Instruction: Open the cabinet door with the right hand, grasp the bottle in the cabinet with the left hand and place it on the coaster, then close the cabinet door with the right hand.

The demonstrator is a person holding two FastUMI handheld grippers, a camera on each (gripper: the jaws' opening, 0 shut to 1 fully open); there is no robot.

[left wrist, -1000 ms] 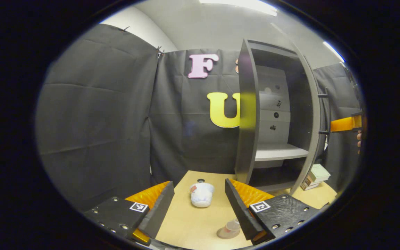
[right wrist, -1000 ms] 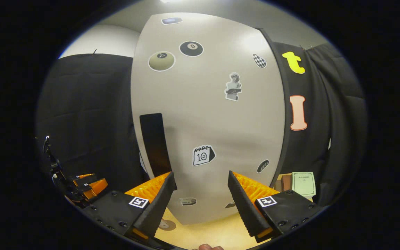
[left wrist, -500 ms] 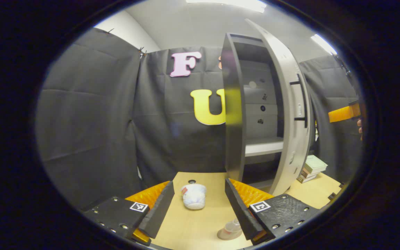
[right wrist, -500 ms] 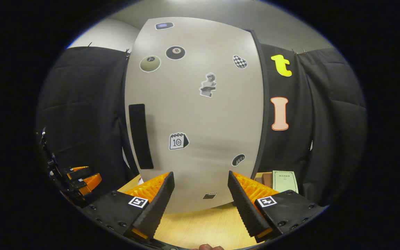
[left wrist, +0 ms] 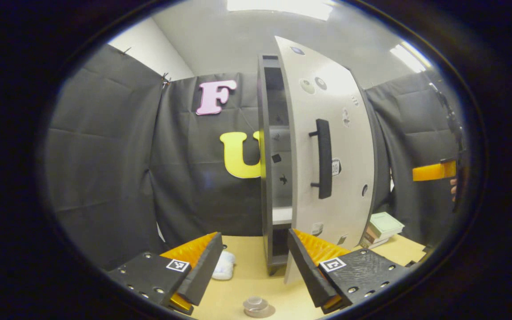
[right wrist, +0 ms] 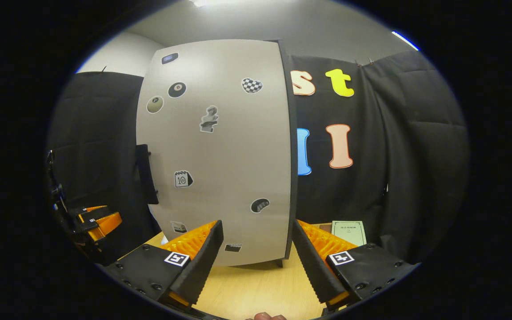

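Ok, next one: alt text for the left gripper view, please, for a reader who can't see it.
A grey cabinet door with a black handle stands nearly shut, a narrow gap showing the shelf edge. The left tool is open and empty above a wooden table, where a small bottle stands on a coaster near a white cloth.

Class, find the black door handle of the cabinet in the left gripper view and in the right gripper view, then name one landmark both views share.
Left gripper view: the door handle stands upright right of centre, on the pale cabinet door.
Right gripper view: the door handle sits at the door's left edge, left of centre.
Shared landmark: the stack of books on the table beside the cabinet.
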